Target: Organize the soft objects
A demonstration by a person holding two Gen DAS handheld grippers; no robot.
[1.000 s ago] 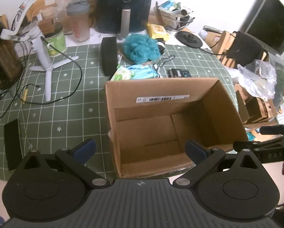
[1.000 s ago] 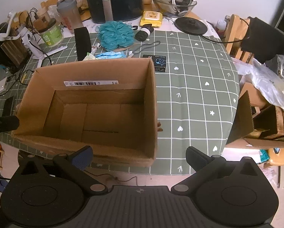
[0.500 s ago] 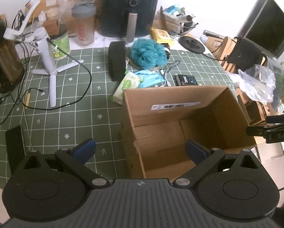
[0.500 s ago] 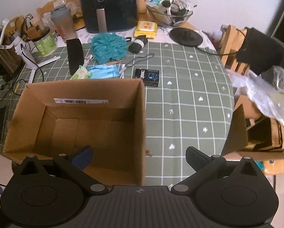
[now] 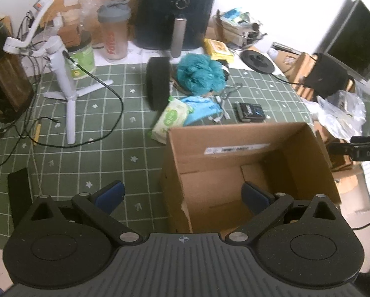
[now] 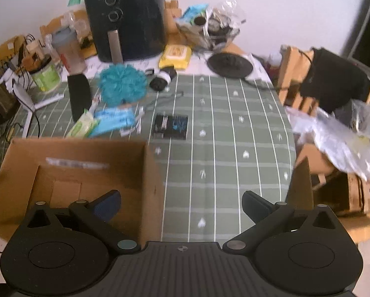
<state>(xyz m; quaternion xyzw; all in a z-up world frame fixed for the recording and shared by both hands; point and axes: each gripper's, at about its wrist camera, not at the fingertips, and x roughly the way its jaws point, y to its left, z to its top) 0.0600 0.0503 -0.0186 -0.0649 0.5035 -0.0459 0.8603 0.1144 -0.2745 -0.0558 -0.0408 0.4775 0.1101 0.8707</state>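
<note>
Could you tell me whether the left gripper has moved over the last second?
Yes. The left gripper has shifted left: the cardboard box, once centred between its fingers, now sits to the right.

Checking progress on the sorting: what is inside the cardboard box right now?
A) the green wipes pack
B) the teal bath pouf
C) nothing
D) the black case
C: the cardboard box shows only bare cardboard inside, while the teal bath pouf and green wipes pack lie on the table beyond it.

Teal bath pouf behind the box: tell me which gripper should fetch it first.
Left, probably. The left gripper is open over bare cloth left of the cardboard box, giving a clear path to the teal pouf. The right gripper straddles the box's corner.
</note>
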